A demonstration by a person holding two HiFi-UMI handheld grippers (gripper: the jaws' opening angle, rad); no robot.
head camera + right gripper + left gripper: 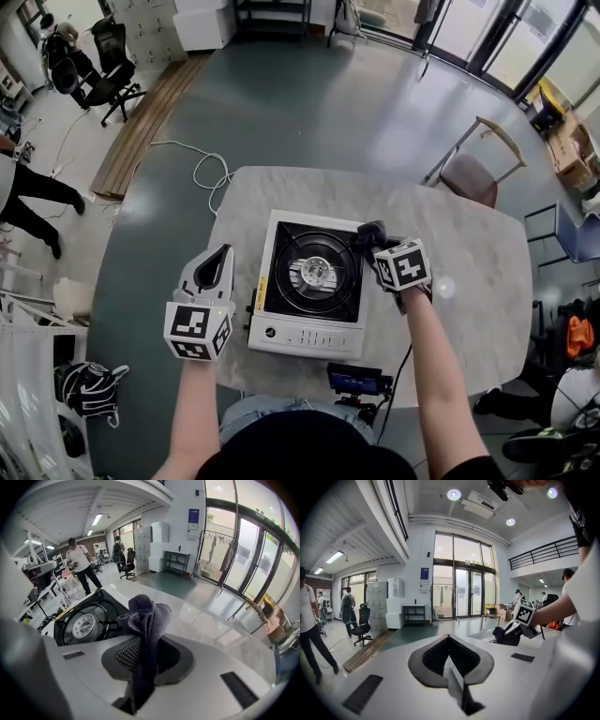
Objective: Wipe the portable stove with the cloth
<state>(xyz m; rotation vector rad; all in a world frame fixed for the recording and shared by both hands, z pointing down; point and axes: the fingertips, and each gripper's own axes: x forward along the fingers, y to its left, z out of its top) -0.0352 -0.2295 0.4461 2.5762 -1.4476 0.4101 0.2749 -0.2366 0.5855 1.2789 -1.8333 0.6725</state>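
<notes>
A pale, marbled table (469, 244) carries the portable stove (309, 281). The stove has a white casing and a square black top with a round burner ring and a silver centre. It sits near the table's near-left part, front panel toward the person.

The left gripper (221, 255) hovers just beside the stove's left side, over the table's edge. Its jaws are pressed together with nothing between them.

The right gripper (377, 246) is at the stove's far right corner and is clamped on the cloth (367, 232). In the right gripper view the cloth (145, 620) is dark grey-purple terry, bunched into a loose, folded wad that rises above the jaws, with a strip running down between them. The burner lies just to its left. Whether the cloth touches the stove top, I cannot tell.
</notes>
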